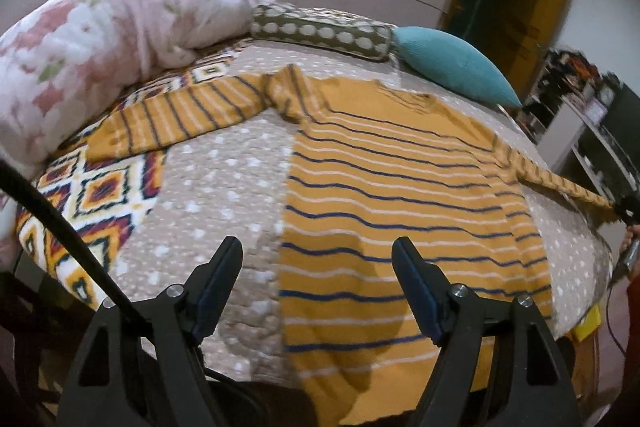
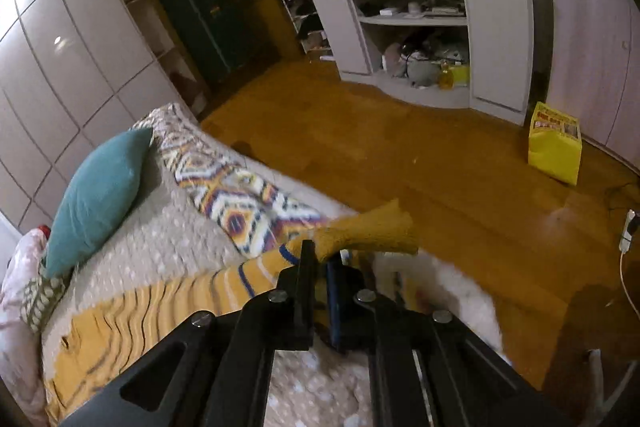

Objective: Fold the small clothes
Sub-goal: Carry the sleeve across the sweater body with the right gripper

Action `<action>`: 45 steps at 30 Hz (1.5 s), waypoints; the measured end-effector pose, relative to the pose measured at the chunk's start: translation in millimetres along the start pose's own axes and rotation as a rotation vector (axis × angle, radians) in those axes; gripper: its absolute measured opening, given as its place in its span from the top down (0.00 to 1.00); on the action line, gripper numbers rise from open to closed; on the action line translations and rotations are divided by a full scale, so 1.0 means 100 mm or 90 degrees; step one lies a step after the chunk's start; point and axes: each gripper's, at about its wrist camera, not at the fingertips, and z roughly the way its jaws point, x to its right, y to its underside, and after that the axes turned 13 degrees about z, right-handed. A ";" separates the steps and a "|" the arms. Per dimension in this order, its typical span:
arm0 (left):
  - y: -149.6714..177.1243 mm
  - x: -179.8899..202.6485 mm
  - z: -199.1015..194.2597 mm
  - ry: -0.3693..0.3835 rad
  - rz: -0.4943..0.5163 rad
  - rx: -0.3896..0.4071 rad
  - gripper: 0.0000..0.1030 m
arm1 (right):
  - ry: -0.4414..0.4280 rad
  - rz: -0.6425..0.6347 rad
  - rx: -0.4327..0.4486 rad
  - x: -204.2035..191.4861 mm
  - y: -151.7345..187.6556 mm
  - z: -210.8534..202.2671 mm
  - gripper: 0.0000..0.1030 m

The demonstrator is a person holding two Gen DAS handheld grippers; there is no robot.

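Sweater (image 1: 384, 187): mustard yellow with navy and white stripes, spread flat on the bed (image 1: 224, 187), hem nearest the left gripper, neck toward the pillows.
Left sleeve (image 1: 188, 115): lies out sideways across the bedspread, toward the pink floral quilt (image 1: 100, 55).
Right sleeve (image 1: 556, 183): pulled out straight off the body, stretched taut toward the bed's edge.
Left gripper (image 1: 318, 291): jaws wide apart, nothing between them, hovering over the hem; one finger above the spotted bedspread, the other above the sweater.
Right gripper (image 2: 322, 267): clamped tight on the cuff (image 2: 360, 231) of the right sleeve; plain mustard cuff end sticks out past the fingers.
Pillows: teal cushion (image 1: 452, 67) and a spotted bolster (image 1: 320, 31) at the far end of the bed, just beyond the neck.
Blanket (image 2: 248, 207): diamond-patterned, lies under the spotted spread, showing along the bed's sides.
Room: wooden floor (image 2: 420, 155), grey shelf unit (image 2: 424, 27), yellow box (image 2: 554, 147) on the floor.
Blur: right wrist view is smeared near the gripper.
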 end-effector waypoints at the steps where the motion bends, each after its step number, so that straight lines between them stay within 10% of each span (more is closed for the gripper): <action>1: 0.00 -0.06 -0.01 -0.002 -0.009 0.003 0.26 | 0.000 -0.011 0.008 -0.07 0.00 -0.03 0.95; 8: 0.10 -0.41 -0.05 -0.016 -0.046 0.019 0.26 | -0.118 -0.212 -0.025 -1.52 0.76 -0.30 0.95; 16: 0.32 -0.71 -0.06 -0.018 -0.087 0.020 0.26 | -0.294 -0.463 -0.174 -3.29 2.81 -0.56 0.95; 22: 0.51 -1.01 -0.08 -0.030 -0.135 0.025 0.26 | -0.305 -0.607 -0.212 -4.04 4.13 -0.56 0.94; 28: 0.65 -1.27 -0.09 -0.040 -0.181 0.026 0.26 | -0.257 -0.821 -0.171 -4.22 5.13 -0.53 0.89; 32: 0.68 -1.38 -0.08 -0.048 -0.201 0.020 0.26 | -0.323 -0.943 -0.163 -4.15 5.65 -0.91 0.85; 45: 0.78 -1.53 -0.09 -0.066 -0.244 0.020 0.26 | -0.461 -1.010 -0.214 -4.00 6.11 -1.73 0.66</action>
